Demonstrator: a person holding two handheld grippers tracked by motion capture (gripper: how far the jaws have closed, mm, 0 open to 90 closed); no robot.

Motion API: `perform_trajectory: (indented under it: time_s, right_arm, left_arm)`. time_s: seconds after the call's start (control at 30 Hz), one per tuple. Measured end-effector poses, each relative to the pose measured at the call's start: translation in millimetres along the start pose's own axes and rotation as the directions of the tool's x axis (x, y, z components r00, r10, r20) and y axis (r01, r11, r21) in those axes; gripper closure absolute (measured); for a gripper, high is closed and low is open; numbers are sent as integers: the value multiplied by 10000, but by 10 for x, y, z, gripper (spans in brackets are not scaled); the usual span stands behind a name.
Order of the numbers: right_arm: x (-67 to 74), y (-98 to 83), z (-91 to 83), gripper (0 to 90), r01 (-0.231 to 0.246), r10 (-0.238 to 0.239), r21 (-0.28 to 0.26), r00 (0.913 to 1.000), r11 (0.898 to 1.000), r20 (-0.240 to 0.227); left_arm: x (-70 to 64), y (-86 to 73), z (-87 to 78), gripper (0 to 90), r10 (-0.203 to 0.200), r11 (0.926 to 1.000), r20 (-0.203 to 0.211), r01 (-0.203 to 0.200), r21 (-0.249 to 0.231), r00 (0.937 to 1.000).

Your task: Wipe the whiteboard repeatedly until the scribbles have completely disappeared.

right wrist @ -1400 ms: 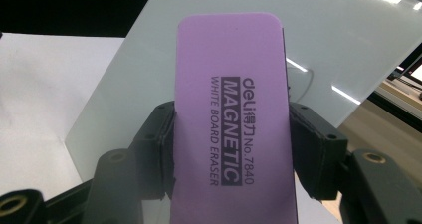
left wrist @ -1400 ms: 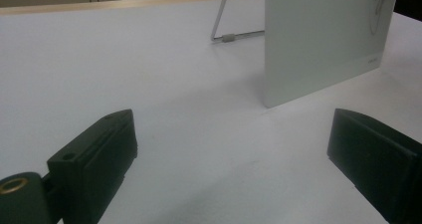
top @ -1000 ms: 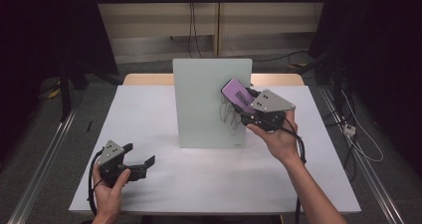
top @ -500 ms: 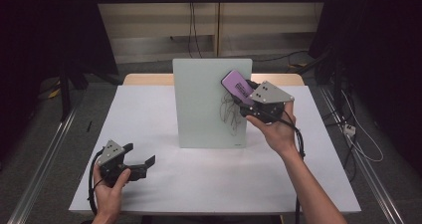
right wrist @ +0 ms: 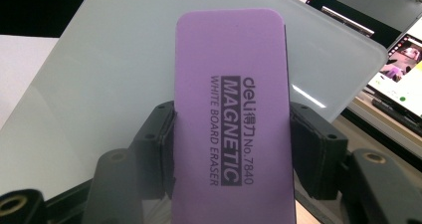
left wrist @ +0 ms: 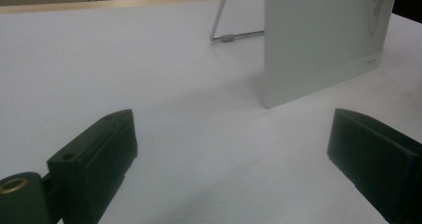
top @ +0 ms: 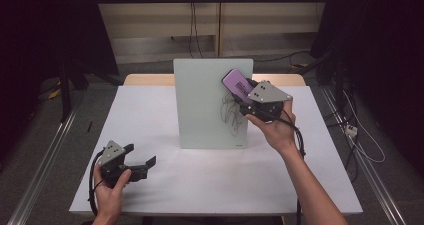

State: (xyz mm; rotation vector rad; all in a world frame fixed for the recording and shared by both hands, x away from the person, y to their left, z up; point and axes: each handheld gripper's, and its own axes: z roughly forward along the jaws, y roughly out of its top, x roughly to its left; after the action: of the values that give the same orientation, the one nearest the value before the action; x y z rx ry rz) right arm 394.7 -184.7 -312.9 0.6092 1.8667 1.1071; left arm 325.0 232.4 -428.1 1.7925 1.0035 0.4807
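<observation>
A pale glass whiteboard [top: 210, 102] stands upright on the white table [top: 165, 110], with black scribbles [top: 231, 112] on its right half. My right gripper [top: 245, 96] is shut on a purple magnetic eraser [top: 237, 85] and holds it against the board's upper right part, just above the scribbles. In the right gripper view the eraser [right wrist: 231, 114] sits clamped between both jaws, with the board [right wrist: 114, 74] right behind it. My left gripper [top: 145, 161] rests open near the table's front left; its view shows the board's lower corner [left wrist: 318, 45] ahead and nothing between the jaws.
The board leans on a thin wire stand [left wrist: 224, 20] behind it. Metal rails [top: 45, 150] run along the floor on both sides of the table. Cables [top: 350, 130] lie on the floor to the right. Bare table surface lies in front of the board.
My right gripper has carried the eraser a little up and along the board's upper right part. The left gripper has stayed where it was.
</observation>
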Motion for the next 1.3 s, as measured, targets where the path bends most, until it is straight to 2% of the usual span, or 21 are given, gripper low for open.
perform_trajectory:
  time_s: [0.53, 1.3]
  right_arm:
    - [38, -7, 18, 419, 491, -493, 115, 9986, 9987, 174]
    - [152, -83, 49, 419, 648, -640, 364, 9977, 9972, -235]
  left_arm:
    - [3, 2, -3, 54, -18, 10000, -23, 18, -37, 10000]
    - [-1, 2, -5, 53, -8, 10000, -61, 8, -37, 10000]
